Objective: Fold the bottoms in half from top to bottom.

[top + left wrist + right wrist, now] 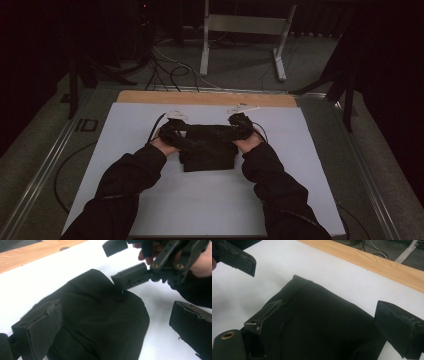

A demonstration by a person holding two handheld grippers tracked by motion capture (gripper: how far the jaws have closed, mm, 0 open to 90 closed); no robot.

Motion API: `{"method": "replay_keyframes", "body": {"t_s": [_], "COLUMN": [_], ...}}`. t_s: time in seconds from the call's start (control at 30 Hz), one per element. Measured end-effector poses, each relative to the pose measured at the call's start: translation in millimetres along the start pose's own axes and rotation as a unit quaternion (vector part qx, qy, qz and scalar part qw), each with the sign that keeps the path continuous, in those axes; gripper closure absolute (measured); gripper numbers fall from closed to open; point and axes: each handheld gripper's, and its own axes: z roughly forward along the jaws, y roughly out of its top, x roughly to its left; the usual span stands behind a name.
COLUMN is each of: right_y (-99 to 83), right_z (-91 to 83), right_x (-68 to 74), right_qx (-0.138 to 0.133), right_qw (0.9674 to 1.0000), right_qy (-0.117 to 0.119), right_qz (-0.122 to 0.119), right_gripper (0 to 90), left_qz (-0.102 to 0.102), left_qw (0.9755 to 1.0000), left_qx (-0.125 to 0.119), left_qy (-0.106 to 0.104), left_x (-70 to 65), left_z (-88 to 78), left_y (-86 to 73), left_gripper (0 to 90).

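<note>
A black folded garment [209, 147] lies mid-desk [150, 200] on the white surface, already doubled into a compact rectangle (further folds may remain). Both the left gripper [110, 322] and right gripper [332, 325] straddle its far corners, fingers spread wide, gripping nothing.

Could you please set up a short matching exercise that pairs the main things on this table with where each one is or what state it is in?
Things:
1. folded black cloth garment
2. bare light wooden strip of tabletop
3. left gripper
4. white sheet covering the table

Descriptions:
A. runs along the far edge, beyond the white surface
B. lies under the garment
C. jaws apart, over the garment's left end
D. lies flat in the middle, between both hands

Pairs: 1-D, 2-A, 3-C, 4-B
</note>
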Motion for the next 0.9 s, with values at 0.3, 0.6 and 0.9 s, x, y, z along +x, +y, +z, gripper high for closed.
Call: {"method": "replay_keyframes", "body": {"t_s": [0.3,0.6,0.9], "right_y": [-3.8,-15.3,-26.9], "right_z": [-6.0,-11.8,-16.4], "right_x": [5.7,21.0,33.0], "right_qx": [-0.001,-0.002,0.003], "right_qw": [0.9999,0.9996,0.9988], "right_qy": [0.010,0.027,0.043], "right_qz": [-0.002,-0.012,-0.021], "right_gripper": [9.5,9.5,9.5], "left_qz": [0.018,0.033,0.036], "left_qw": [0.9997,0.9991,0.9984], "left_qx": [0.009,0.011,0.007], "left_qy": [-0.013,-0.023,-0.042], "left_x": [-13.0,-29.2,-37.6], "left_z": [-1.3,-3.1,-4.8], "left_y": [-9.4,-21.7,-33.2], "left_gripper": [0.0,0.0,0.0]}}
